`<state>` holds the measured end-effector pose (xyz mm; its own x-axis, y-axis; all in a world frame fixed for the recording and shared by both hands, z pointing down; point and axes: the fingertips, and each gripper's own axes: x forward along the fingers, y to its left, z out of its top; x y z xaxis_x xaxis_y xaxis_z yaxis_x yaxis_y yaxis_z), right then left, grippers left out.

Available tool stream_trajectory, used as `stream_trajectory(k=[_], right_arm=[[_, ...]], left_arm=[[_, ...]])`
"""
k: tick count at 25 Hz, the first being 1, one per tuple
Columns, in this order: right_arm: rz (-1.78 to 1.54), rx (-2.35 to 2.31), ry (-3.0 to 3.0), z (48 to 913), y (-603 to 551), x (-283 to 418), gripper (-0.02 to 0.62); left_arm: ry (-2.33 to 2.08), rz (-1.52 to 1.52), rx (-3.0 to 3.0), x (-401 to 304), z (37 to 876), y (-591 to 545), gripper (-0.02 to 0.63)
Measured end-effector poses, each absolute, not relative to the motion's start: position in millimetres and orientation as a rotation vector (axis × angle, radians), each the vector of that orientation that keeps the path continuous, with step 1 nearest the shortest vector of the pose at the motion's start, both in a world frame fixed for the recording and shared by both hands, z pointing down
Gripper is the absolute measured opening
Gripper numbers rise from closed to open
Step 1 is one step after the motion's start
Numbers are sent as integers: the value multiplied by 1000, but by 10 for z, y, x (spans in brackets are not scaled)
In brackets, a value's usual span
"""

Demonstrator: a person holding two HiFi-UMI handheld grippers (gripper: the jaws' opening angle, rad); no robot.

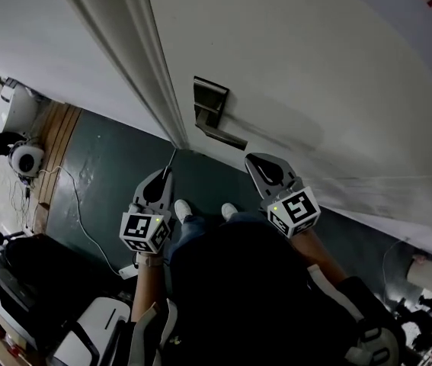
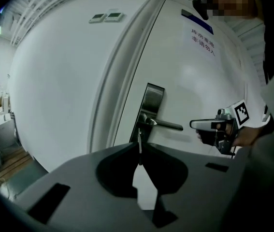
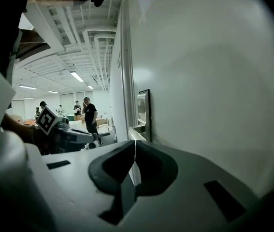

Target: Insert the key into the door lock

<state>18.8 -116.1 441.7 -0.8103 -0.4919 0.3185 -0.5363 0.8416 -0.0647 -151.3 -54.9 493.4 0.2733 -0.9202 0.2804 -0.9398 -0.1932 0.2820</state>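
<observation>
Left gripper [image 2: 139, 151] pinched shut on the key [image 2: 139, 137], blade pointing at the lock plate [image 2: 152, 105] but short of it, apparently lining up, not yet inserted. Right of the lock plate, right gripper [image 3: 135, 151] closed on nothing, held clear near the door [image 1: 299, 75], likely in reserve.

White wall [image 1: 40, 29], dark green floor [image 1: 113, 174], white cable [image 1: 77, 204] trailing across it, wooden planks [image 1: 58, 132] at floor edge, ceiling strip lights [image 3: 77, 76] lit.

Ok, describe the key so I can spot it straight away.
Find the white door and its metal lock plate with the lever handle. In front of the plate, the left tool pinches the key: a thin metal sliver, far slimmer than the handle beside it.
</observation>
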Motion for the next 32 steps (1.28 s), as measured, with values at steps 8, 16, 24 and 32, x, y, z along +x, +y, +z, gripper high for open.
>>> stream_trajectory(k=[8, 16, 24, 32], right_arm=[[255, 1009, -2645, 4398, -1191, 271, 17], [272, 1182, -2540, 4403, -1079, 398, 17], [288, 1323, -2458, 4415, -897, 532, 17], [352, 1443, -2409, 4470, -828, 889, 17]], left_arm=[[-1472, 28, 2214, -1541, 5118, -923, 28], [-1305, -96, 2173, -1545, 5292, -1145, 28], [-1152, -291, 2006, -1471, 5497, -1263, 28], [-1040, -432, 1870, -1293, 5536, -1425, 28]])
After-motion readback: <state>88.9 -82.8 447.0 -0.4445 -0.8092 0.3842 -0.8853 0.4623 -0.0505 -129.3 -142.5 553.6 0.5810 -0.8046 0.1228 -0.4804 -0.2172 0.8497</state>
